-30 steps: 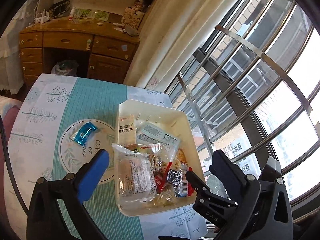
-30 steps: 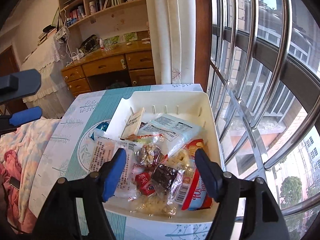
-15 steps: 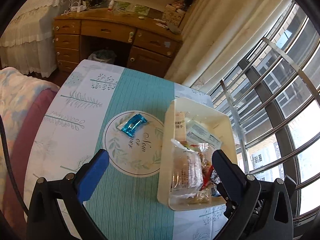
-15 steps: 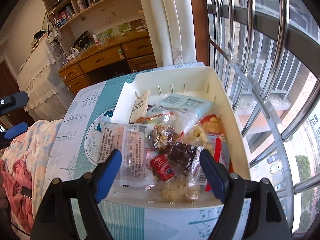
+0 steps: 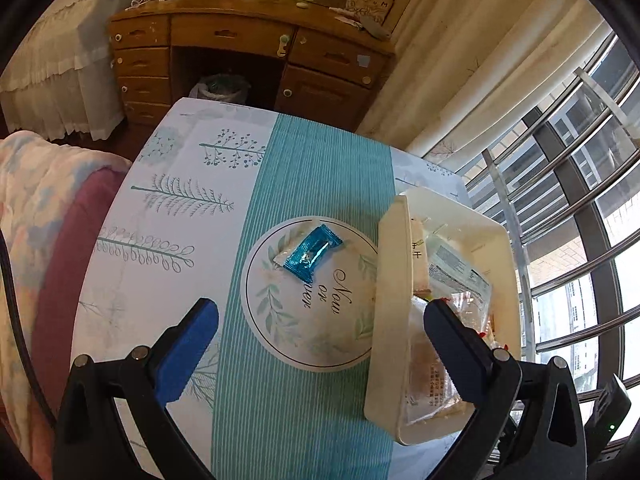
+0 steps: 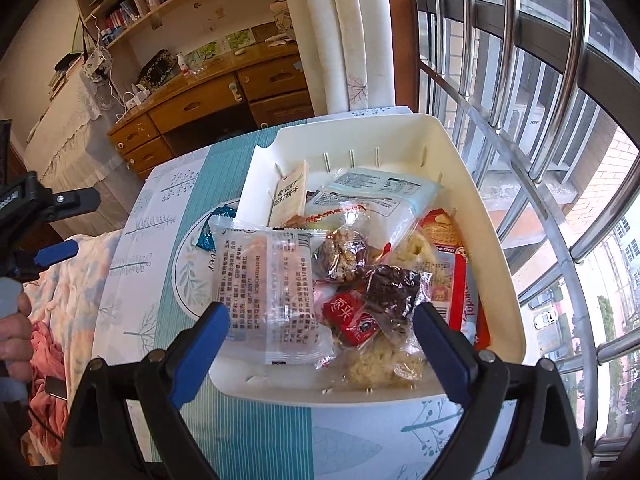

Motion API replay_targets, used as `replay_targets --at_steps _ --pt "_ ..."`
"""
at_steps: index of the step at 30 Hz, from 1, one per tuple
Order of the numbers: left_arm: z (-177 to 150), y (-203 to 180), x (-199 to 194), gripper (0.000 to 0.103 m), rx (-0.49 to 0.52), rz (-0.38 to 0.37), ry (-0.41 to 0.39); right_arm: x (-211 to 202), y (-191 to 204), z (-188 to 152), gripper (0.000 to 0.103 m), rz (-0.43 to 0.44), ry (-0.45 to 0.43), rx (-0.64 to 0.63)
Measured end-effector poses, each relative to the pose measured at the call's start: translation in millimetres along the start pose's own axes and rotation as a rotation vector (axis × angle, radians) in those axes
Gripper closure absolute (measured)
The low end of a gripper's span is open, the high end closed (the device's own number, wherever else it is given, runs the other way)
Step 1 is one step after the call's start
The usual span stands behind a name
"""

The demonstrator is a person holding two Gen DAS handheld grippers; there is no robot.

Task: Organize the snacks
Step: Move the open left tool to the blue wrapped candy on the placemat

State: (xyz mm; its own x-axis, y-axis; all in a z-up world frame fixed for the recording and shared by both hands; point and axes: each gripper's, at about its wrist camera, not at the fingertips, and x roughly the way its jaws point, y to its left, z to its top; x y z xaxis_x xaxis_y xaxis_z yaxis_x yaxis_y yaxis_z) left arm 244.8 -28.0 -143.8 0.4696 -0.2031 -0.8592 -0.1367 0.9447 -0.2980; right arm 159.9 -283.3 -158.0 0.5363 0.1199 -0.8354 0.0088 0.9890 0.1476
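Note:
A blue-wrapped snack (image 5: 313, 254) lies alone on the round motif of the tablecloth, left of the white bin (image 5: 390, 320). My left gripper (image 5: 320, 342) is open and empty, above the table just short of the snack. The bin (image 6: 494, 240) holds several packets, among them a clear wrapped cake (image 6: 272, 292), a red candy (image 6: 352, 318) and a beige cracker pack (image 6: 288, 196). My right gripper (image 6: 320, 340) is open and empty over the bin's near edge. The blue snack (image 6: 210, 232) peeks out left of the bin.
The table (image 5: 188, 216) has a teal and white cloth. A bed with a floral blanket (image 5: 36, 208) lies to its left. A wooden desk (image 5: 240, 52) stands behind. Curtains and a barred window (image 5: 568, 184) run along the right side.
My left gripper has swung left, away from the bin, and now faces the blue snack on the cloth. My right gripper has come closer to the bin. Both stayed open.

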Motion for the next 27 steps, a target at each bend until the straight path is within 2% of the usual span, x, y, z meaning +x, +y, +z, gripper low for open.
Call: replay_targets --at_steps 5,13,20,23,25,27 --pt "16 4 34 0.001 0.051 0.017 0.037 4 4 1 0.008 -0.038 0.020 -0.001" --pt "28 -6 98 0.001 0.219 0.073 0.102 12 4 0 0.008 -0.106 0.070 0.008" --pt "33 -9 149 0.004 0.257 0.094 0.150 20 7 0 0.008 -0.135 0.106 0.001" --pt "36 -6 168 0.008 0.256 0.093 0.146 25 8 -3 0.008 -0.139 0.132 -0.006" --pt "38 -5 177 0.016 0.253 0.088 0.147 28 8 -6 0.008 -0.140 0.151 -0.005" --pt "38 -4 185 0.017 0.252 0.087 0.155 30 8 -8 0.008 -0.137 0.171 -0.004"
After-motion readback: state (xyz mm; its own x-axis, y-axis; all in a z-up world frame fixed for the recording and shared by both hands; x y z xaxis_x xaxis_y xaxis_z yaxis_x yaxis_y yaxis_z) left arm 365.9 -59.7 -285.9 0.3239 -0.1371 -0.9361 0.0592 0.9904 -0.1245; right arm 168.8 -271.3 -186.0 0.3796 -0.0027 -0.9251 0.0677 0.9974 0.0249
